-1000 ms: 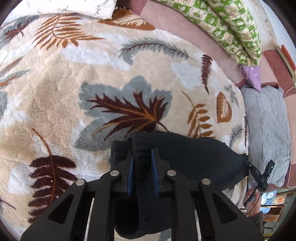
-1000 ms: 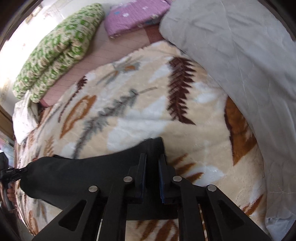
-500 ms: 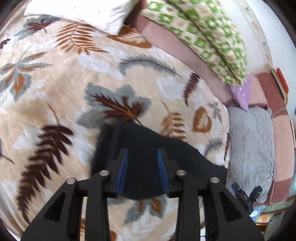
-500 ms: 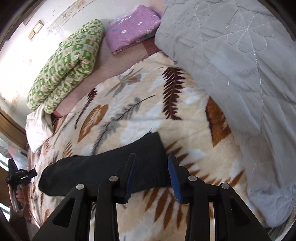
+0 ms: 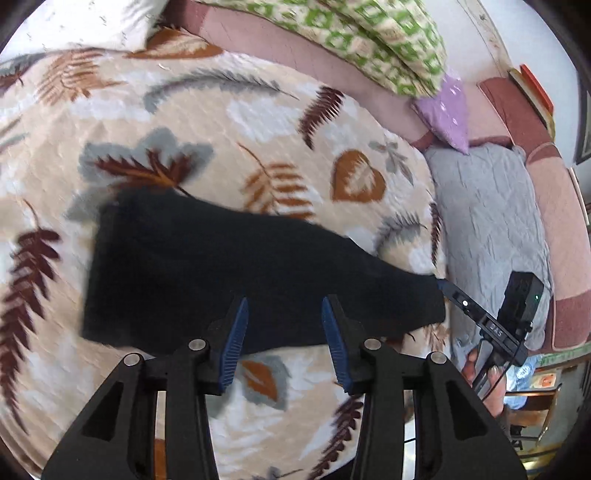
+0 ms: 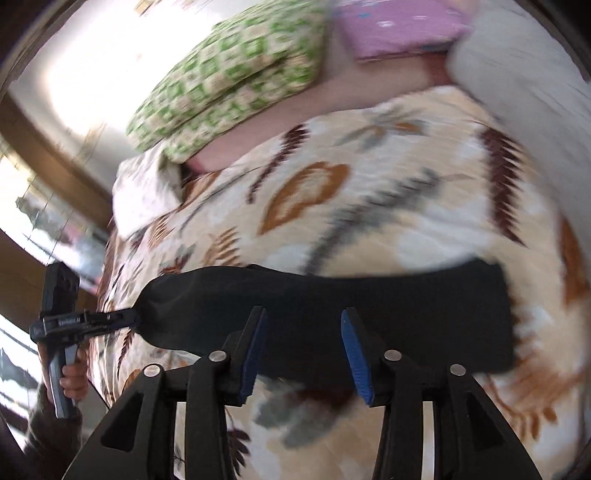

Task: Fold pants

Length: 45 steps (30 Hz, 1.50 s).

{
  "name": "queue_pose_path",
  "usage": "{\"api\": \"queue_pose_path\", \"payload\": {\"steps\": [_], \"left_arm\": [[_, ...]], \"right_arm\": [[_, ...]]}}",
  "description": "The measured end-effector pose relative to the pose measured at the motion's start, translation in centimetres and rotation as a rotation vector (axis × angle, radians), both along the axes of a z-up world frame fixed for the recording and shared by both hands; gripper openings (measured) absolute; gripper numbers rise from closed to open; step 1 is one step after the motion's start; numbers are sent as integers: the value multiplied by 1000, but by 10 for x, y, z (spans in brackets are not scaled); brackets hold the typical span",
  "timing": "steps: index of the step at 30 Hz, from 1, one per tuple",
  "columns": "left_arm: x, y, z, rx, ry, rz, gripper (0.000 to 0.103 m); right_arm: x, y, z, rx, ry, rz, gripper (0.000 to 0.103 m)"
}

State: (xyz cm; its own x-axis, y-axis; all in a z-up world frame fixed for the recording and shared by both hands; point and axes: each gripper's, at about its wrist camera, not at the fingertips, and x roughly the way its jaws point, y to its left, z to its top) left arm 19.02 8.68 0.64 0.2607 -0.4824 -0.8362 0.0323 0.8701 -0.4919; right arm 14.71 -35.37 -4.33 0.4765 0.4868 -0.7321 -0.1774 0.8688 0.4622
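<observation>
Black pants (image 5: 236,273) lie folded in a long flat strip on the leaf-patterned blanket (image 5: 258,110). My left gripper (image 5: 284,301) hovers over the near edge of their wide end, blue pads apart and nothing pinched between them. From the right wrist view the pants (image 6: 369,306) stretch left to right, and my right gripper (image 6: 303,313) hangs above their near edge with its jaws opening and its pads clear of the cloth. Each wrist view shows the other gripper in a hand beside one end of the pants: the right one (image 5: 445,286), the left one (image 6: 131,317).
A green-checked quilt (image 5: 369,37) and a purple pillow (image 5: 447,107) lie along the far side of the bed. Beside the blanket on the right is a grey quilt (image 5: 487,221). A white pillow (image 5: 92,22) sits at the far left. The blanket (image 6: 406,206) is bare beyond the pants.
Both grippers were shut on the pants' edge a second ago. They have let go, opened and lifted back. The pants now lie flat on the blanket.
</observation>
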Motion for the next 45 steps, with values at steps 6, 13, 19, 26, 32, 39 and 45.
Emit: {"api": "queue_pose_path", "payload": {"steps": [6,13,19,26,32,39,45], "left_arm": [[41,54,-8,83,33,40,40],[66,77,-46,102,122,25,40],[68,66,-63,139,146,-23,40],[69,66,-62,106,149,-45,46],[69,65,-65,104,149,-45,47],[66,65,-64,95,138,-49,51],[65,66,-64,90,141,-37,51]], "right_arm": [[87,97,-35,-136,58,173,45],[105,150,-70,-246,97,325,43],[72,170,-68,-360,39,506,46],[86,147,-61,-188,116,468,46],[111,132,-66,90,233,320,46],[113,129,-94,195,439,217,47],[126,114,-95,217,472,142,45]]}}
